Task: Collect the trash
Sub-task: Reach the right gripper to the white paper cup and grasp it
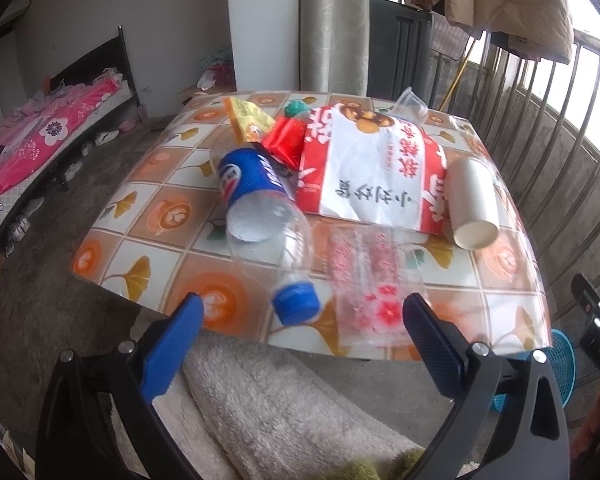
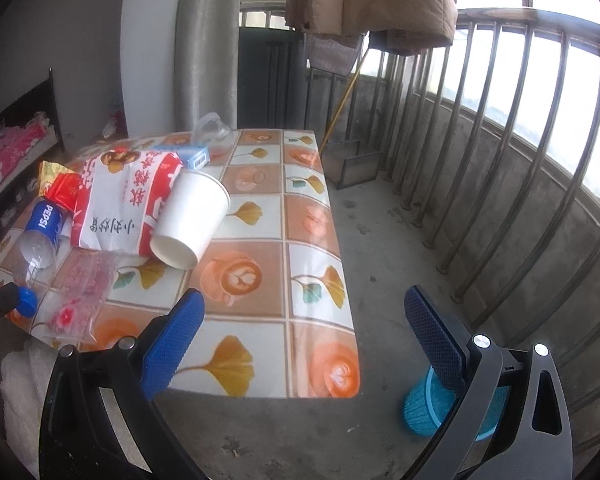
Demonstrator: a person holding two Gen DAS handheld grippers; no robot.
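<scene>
Left wrist view: left gripper [image 1: 300, 316], jaws spread wide, holding nothing, at the near edge of the tiled-pattern table [image 1: 148, 208]. Pepsi bottle [image 1: 260, 216] lying on its side, blue cap [image 1: 296, 298] toward the jaws. Clear printed wrapper [image 1: 368, 280] just right of it. Large red-and-white bag [image 1: 364, 168] beyond; paper cup [image 1: 472, 204] on its side at right.

Right wrist view: right gripper [image 2: 304, 316], jaws wide apart, empty, over the table's near right part. Blue mesh bin [image 2: 424, 412] on the floor, near right.
</scene>
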